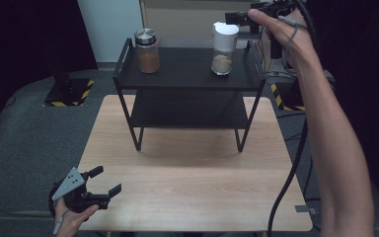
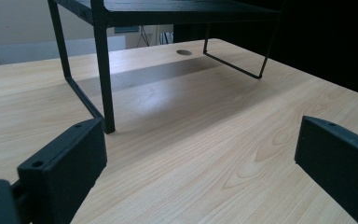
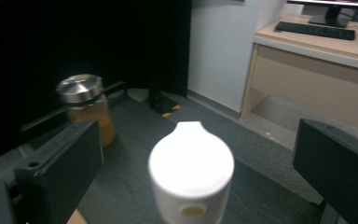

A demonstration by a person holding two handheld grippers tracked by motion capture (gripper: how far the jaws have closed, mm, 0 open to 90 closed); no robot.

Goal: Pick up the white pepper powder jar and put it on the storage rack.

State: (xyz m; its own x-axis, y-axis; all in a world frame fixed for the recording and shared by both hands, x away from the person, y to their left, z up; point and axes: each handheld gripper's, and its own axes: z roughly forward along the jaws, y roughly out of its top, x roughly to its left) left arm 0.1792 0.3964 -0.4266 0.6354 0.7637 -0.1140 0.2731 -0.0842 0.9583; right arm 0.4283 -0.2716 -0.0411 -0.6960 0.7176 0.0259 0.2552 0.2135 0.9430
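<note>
A black two-tier rack stands at the back of the wooden table. On its top shelf, a glass jar with a steel lid holds orange-brown powder at the left, and a jar with a white lid holds pale powder at the right. My right gripper hovers just behind and above the white-lidded jar, jaws wide apart and clear of it; the steel-lidded jar sits farther off. My left gripper rests open at the table's front left corner, facing the rack's leg, nothing between its jaws.
A black cable hangs from the right gripper past the table's right edge. A stand base with hazard tape sits on the floor at the left. Behind the rack is a beige desk with a keyboard.
</note>
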